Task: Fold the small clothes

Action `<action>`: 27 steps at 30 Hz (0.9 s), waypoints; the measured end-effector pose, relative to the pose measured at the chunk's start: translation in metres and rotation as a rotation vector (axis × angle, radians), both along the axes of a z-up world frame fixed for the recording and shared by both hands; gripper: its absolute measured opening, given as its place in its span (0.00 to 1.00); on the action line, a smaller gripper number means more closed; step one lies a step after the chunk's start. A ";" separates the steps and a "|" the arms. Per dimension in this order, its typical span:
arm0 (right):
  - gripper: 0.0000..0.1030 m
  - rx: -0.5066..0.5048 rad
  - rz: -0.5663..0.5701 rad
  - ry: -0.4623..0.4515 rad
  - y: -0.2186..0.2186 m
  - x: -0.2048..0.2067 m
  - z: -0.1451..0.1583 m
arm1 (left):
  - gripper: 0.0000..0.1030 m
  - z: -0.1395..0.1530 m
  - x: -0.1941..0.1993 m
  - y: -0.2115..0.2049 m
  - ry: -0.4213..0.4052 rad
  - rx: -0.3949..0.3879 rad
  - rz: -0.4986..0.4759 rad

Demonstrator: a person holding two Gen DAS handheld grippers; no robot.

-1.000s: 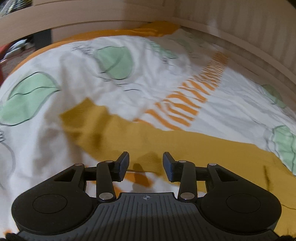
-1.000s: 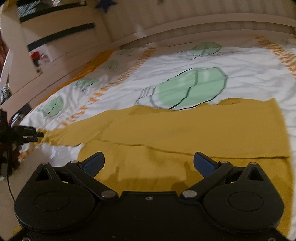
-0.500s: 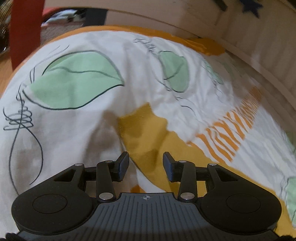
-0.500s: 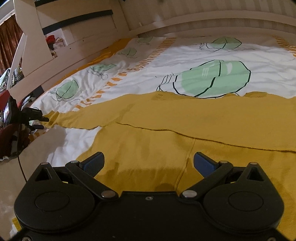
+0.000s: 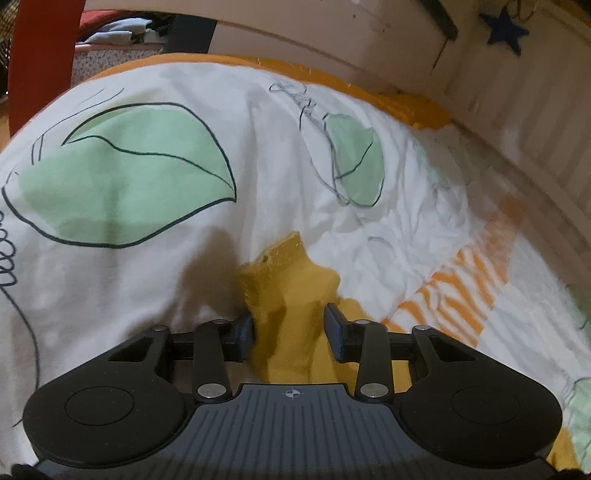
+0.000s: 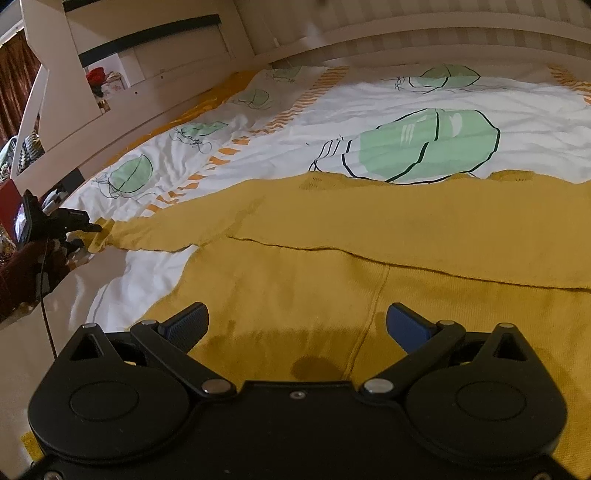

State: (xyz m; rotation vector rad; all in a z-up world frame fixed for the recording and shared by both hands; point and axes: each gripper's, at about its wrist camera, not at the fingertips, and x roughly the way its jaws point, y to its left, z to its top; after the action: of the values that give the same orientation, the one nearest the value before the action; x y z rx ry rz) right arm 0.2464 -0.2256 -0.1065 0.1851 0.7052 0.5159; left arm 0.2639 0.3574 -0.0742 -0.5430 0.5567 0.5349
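Note:
A mustard-yellow sweater [image 6: 369,236] lies flat on the bed, one sleeve stretched out to the left. My right gripper [image 6: 297,325] is open wide and empty, low over the sweater's body. In the left wrist view the sleeve end [image 5: 291,273] lies between the open fingers of my left gripper [image 5: 289,325], with the cuff just ahead of the tips. The left gripper also shows in the right wrist view [image 6: 74,225] at the sleeve's cuff.
The bed cover [image 5: 140,258] is white with green leaf prints and orange stripes. A wooden bed frame [image 6: 155,110] runs along the far side. A red post [image 5: 40,55] and a pile of clothes [image 5: 110,35] stand beyond the bed's end.
My left gripper has travelled along the sleeve to its cuff end, which now sits between its fingers. My right gripper has shifted slightly over the sweater's body and stays open.

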 end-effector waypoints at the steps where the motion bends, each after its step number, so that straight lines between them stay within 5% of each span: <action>1: 0.99 0.000 -0.002 0.001 0.000 0.000 -0.001 | 0.04 0.001 -0.001 0.000 -0.012 -0.001 0.007; 6: 0.99 -0.005 -0.013 0.004 -0.003 0.001 -0.001 | 0.03 0.020 -0.003 -0.017 -0.050 0.039 -0.040; 12: 0.99 -0.009 -0.055 0.011 -0.013 0.004 0.004 | 0.03 0.085 0.004 -0.079 -0.161 0.052 -0.216; 20: 0.99 0.000 -0.150 0.009 -0.041 0.007 0.017 | 0.03 0.170 0.027 -0.215 -0.342 0.015 -0.544; 27: 0.99 0.000 -0.268 0.018 -0.076 0.011 0.027 | 0.03 0.171 0.050 -0.349 -0.367 -0.052 -0.782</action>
State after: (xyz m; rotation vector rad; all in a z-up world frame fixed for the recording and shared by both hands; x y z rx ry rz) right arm 0.2570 -0.3014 -0.0800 0.2798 0.6857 0.2583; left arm 0.3140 0.0088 0.0969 -0.4150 0.3883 -0.3194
